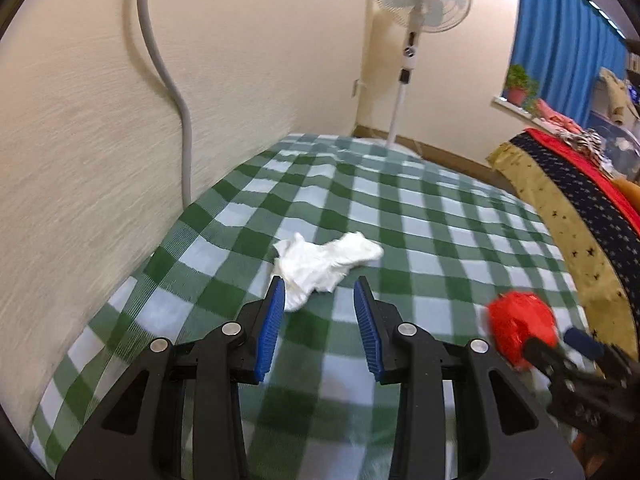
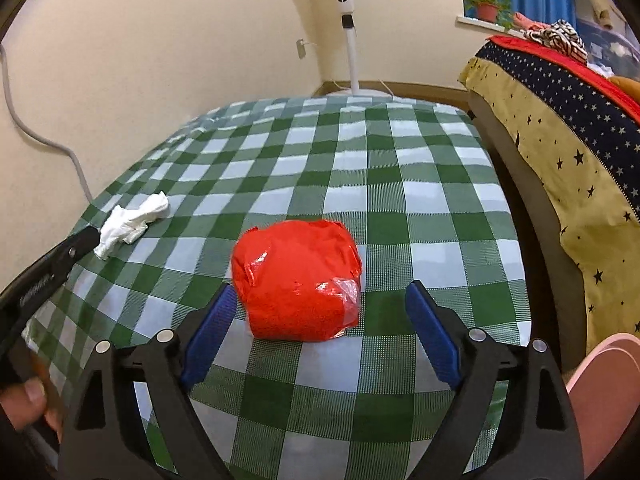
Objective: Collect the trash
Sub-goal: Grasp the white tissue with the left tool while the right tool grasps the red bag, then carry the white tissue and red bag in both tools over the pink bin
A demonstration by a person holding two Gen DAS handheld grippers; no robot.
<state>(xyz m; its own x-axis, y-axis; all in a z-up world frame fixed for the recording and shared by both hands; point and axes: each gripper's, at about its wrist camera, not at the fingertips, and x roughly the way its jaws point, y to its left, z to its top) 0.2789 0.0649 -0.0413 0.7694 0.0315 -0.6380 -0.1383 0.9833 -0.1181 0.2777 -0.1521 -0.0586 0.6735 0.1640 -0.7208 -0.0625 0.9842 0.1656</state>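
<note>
Two pieces of trash lie on the green-checked cloth (image 2: 400, 208), and each gripper is lined up on its own one. The crumpled white tissue (image 1: 324, 266) sits toward the left side of the cloth, near the wall; the red plastic wad (image 2: 298, 280) lies further right, near the middle.

The left gripper (image 1: 320, 312) points down at the tissue with its blue pads parted to a moderate gap and nothing pinched between them. The tissue lies just beyond the fingertips and slightly to their left, its near corner beside the tip of the left pad. Its long axis runs from that near-left corner away to the far right, so it crosses the gap at a slant rather than lying along it. A short push forward would probably bring the bulk of it between the pads.

The right gripper (image 2: 318, 312) stands with its jaws spread wide and empty. The red wad sits between and just past the fingertips, off centre: it is close beside the left pad, while open cloth shows between it and the right pad. It is roughly round (no axis worth aligning to), so the closing move seems to depend mainly on a small shift to the left to centre it.

Each piece is plainly nearer its own gripper, and the two are well apart.
</note>
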